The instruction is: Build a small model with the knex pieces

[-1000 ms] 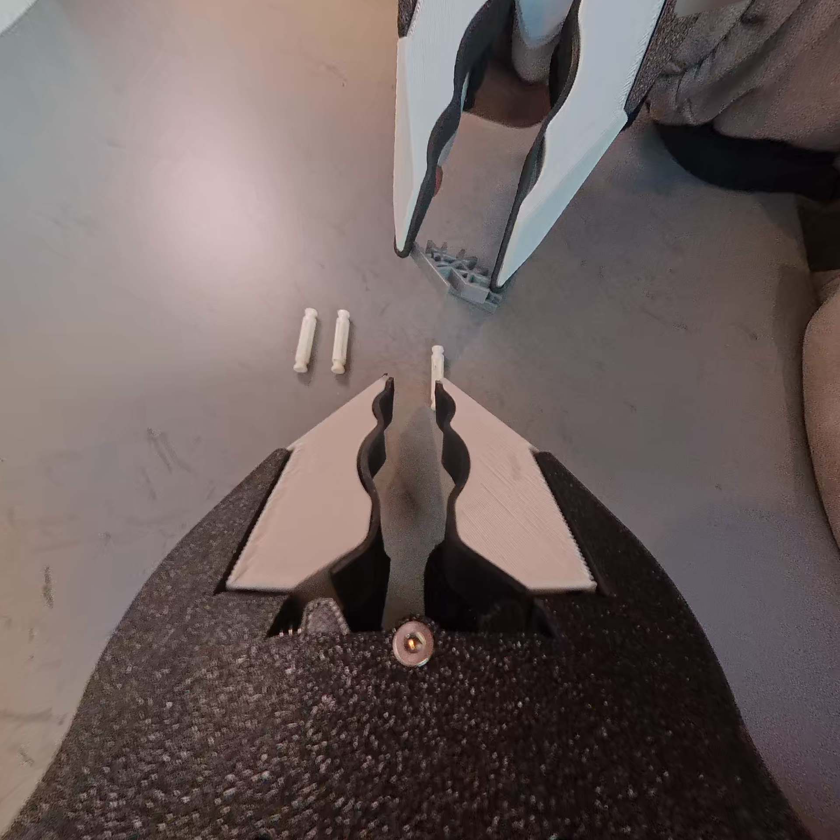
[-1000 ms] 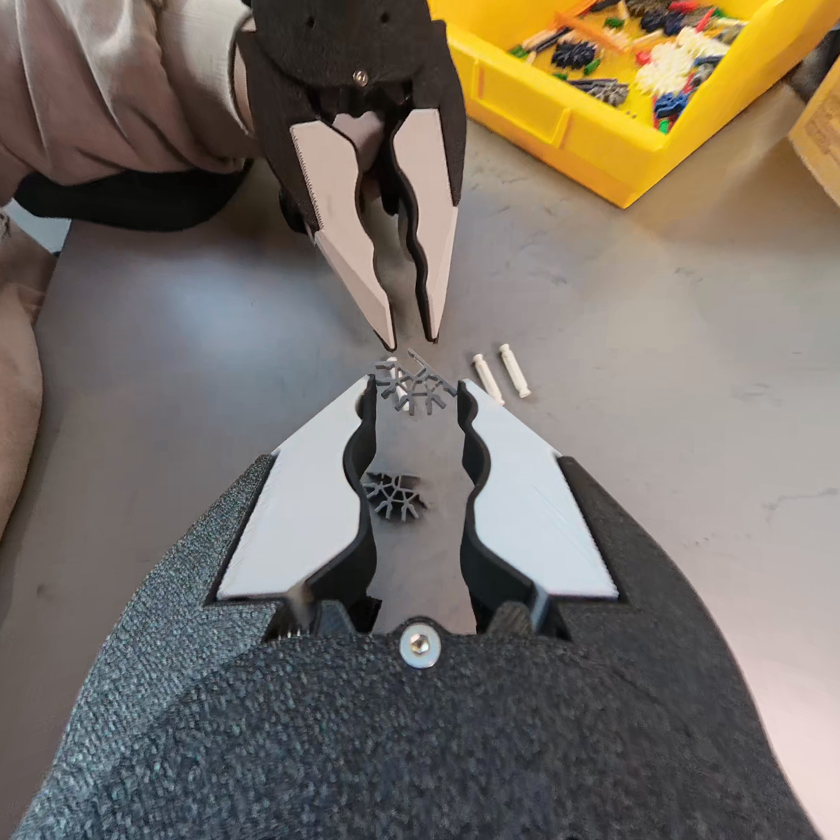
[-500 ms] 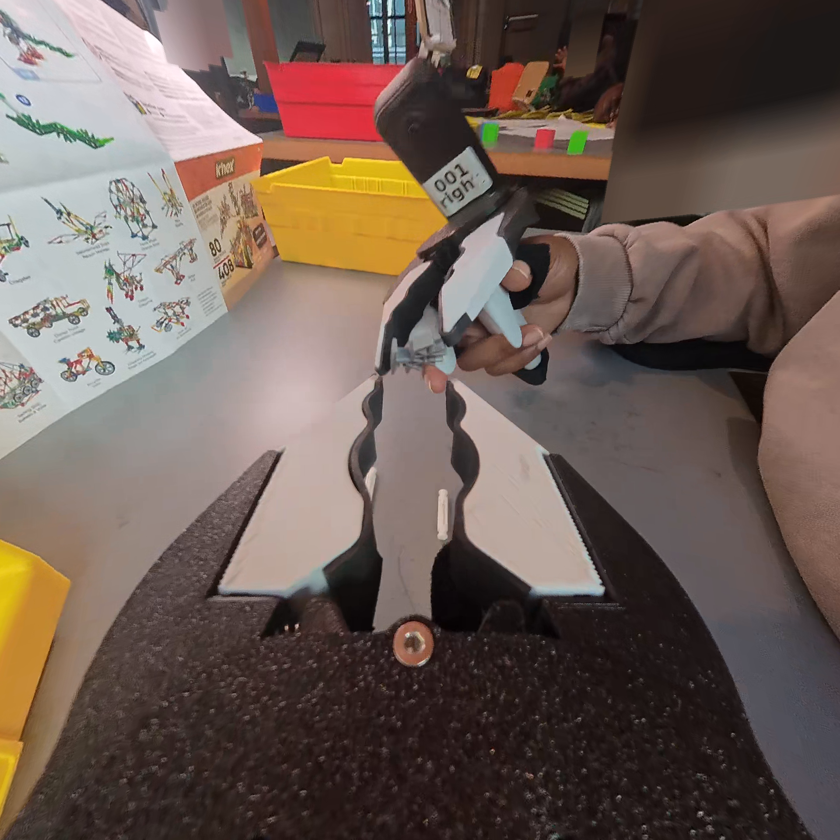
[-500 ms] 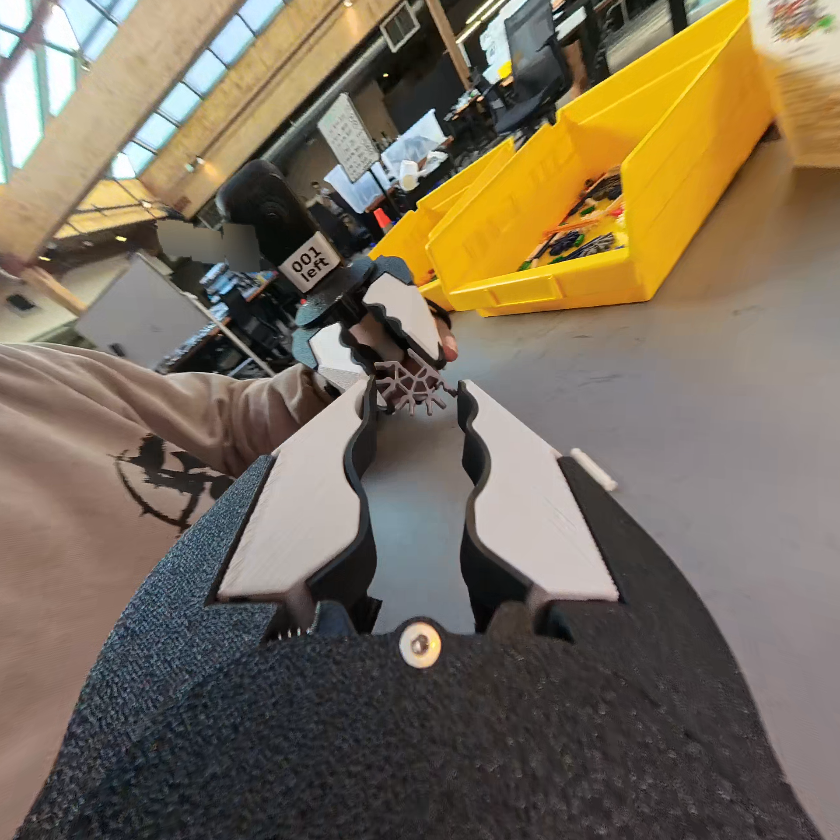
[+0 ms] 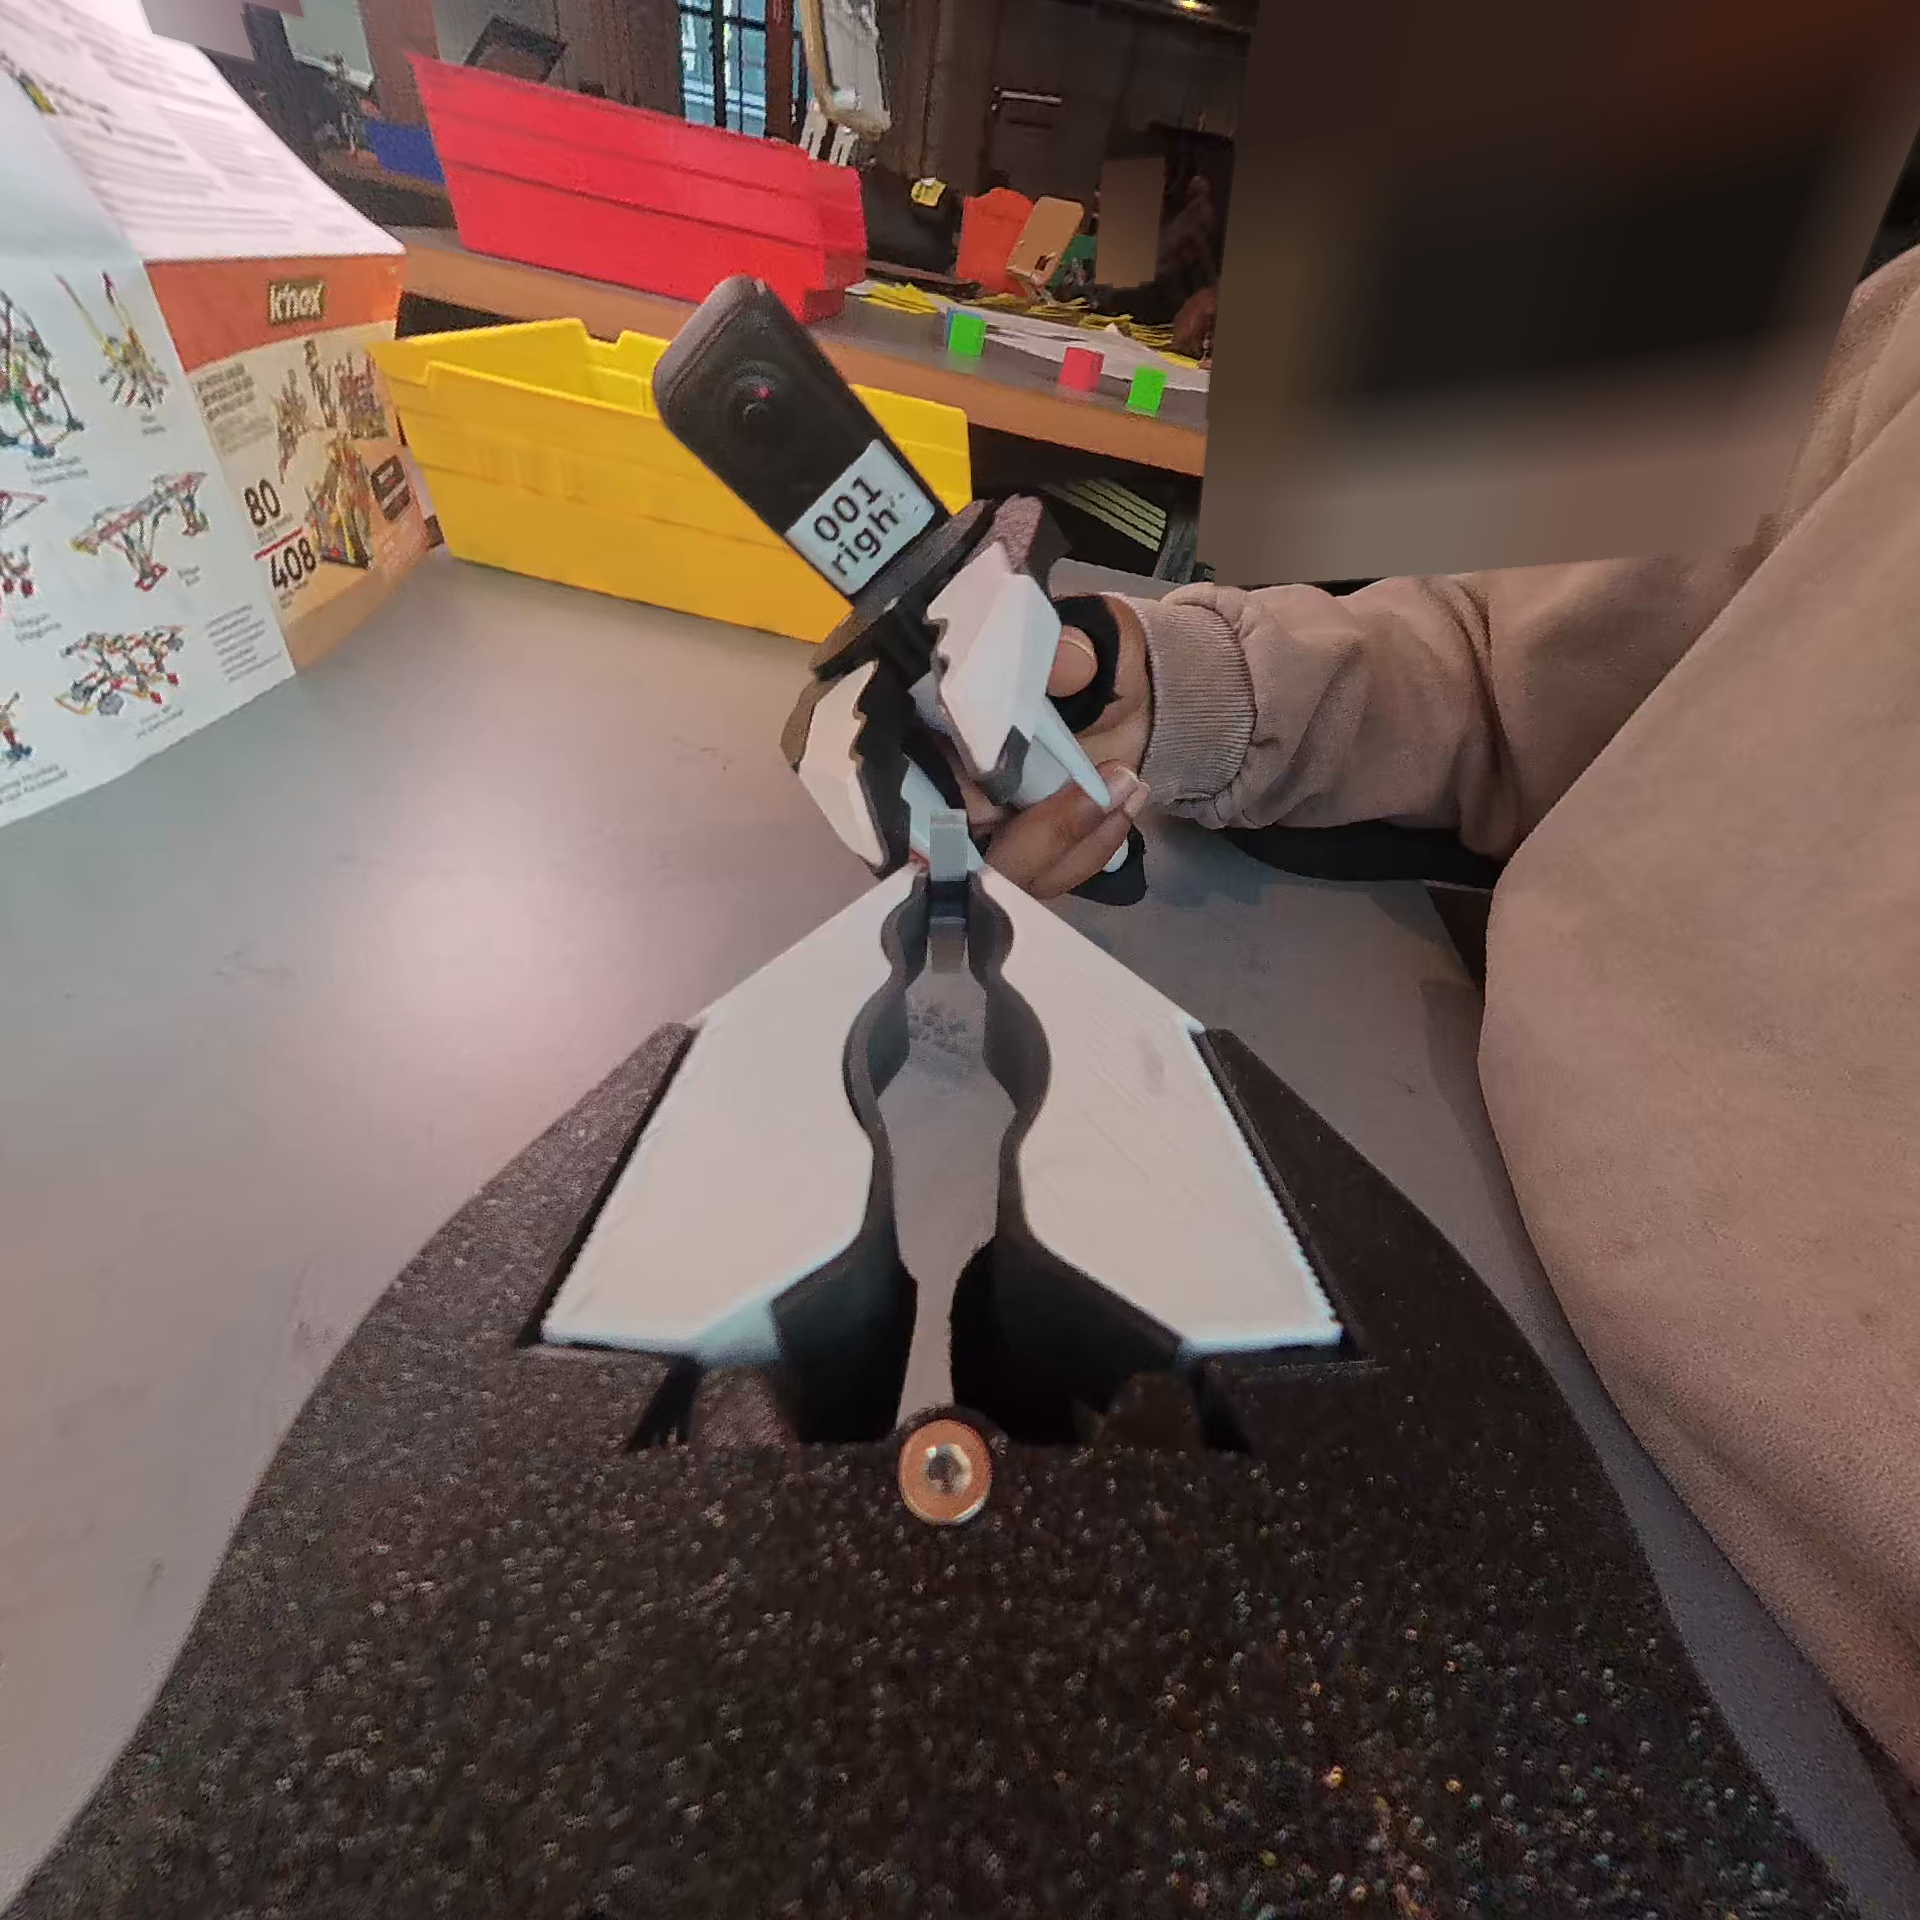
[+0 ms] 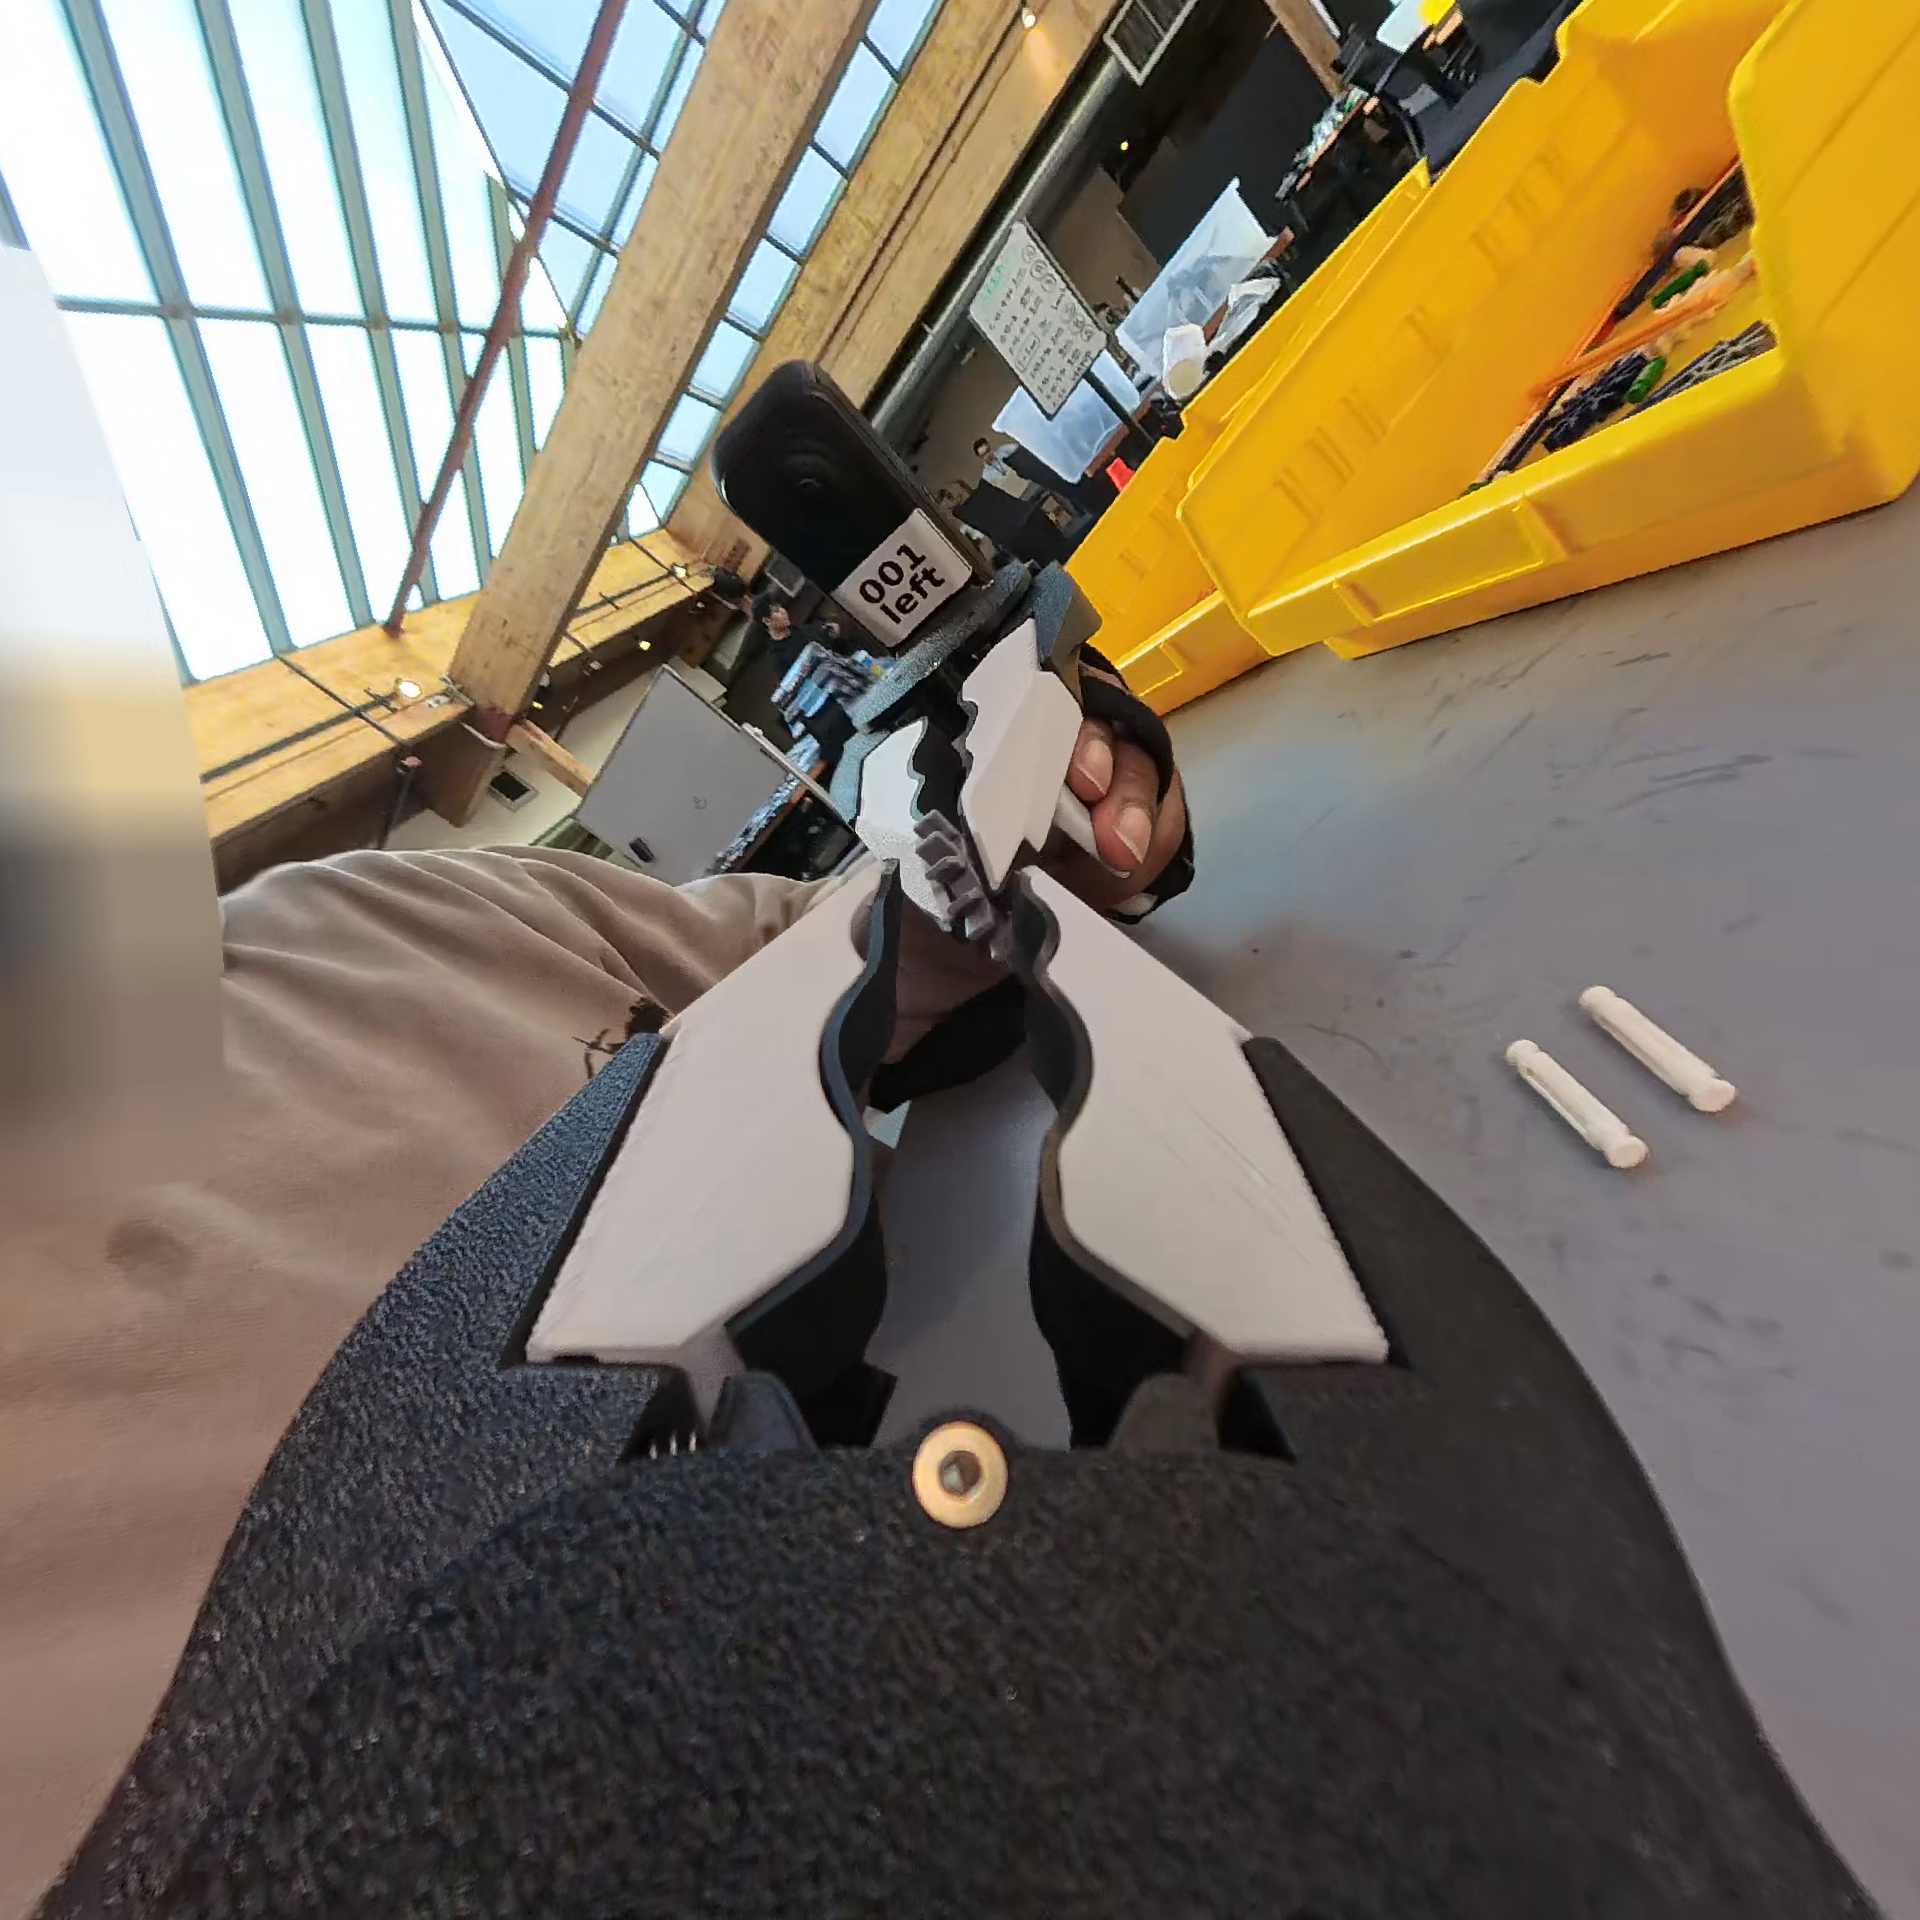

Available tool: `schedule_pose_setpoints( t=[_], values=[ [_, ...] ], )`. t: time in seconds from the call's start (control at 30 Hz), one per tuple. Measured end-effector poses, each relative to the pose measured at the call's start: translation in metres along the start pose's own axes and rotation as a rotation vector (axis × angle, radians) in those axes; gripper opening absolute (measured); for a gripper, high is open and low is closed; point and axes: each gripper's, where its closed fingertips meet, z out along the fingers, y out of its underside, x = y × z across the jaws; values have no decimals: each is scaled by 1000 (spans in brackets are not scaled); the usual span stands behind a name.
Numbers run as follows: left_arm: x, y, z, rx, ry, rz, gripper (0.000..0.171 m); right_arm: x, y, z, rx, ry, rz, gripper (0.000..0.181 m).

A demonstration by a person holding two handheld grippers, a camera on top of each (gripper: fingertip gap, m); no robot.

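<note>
Between left claw (image 5: 948,896) tips, white rod (image 5: 948,844)

A large open workshop or maker space: heavy timber roof beams (image 6: 665,260) run under tall grid-paned windows (image 6: 260,343), and a grey worktop (image 6: 1558,883) carries stacked yellow plastic parts bins (image 6: 1538,436) holding small construction pieces. A red plastic bin (image 5: 634,197) and little coloured cubes (image 5: 1081,369) sit on a wooden bench (image 5: 1039,410) behind.

Grey tabletop (image 5: 436,831) under jaws; yellow bins (image 6: 1558,436) beyond right, red bins (image 5: 623,197) far behind; skylight (image 6: 260,312), timber beams (image 6: 644,312) overhead.
</note>
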Motion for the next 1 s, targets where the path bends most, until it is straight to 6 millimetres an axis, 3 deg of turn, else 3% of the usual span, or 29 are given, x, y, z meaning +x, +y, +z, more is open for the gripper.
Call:
schedule_pose_setpoints(
  t=[0.27,0.43,0.67,0.83,1.0],
  values=[
    [-27,6,-7,66,33,-442,5,15,-16,-15,14,194,-231,21],
    [-36,3,-14,157,92,-647,5,27,-22,-27,22,264,-259,22],
    [-30,3,-10,158,157,-714,5,32,-8,-15,-36,278,-288,22],
    [-17,10,0,104,215,-725,5,21,-9,-6,7,204,-204,20],
    [-8,14,5,61,236,-698,5,28,3,-2,-48,218,-156,14]
  ],
)
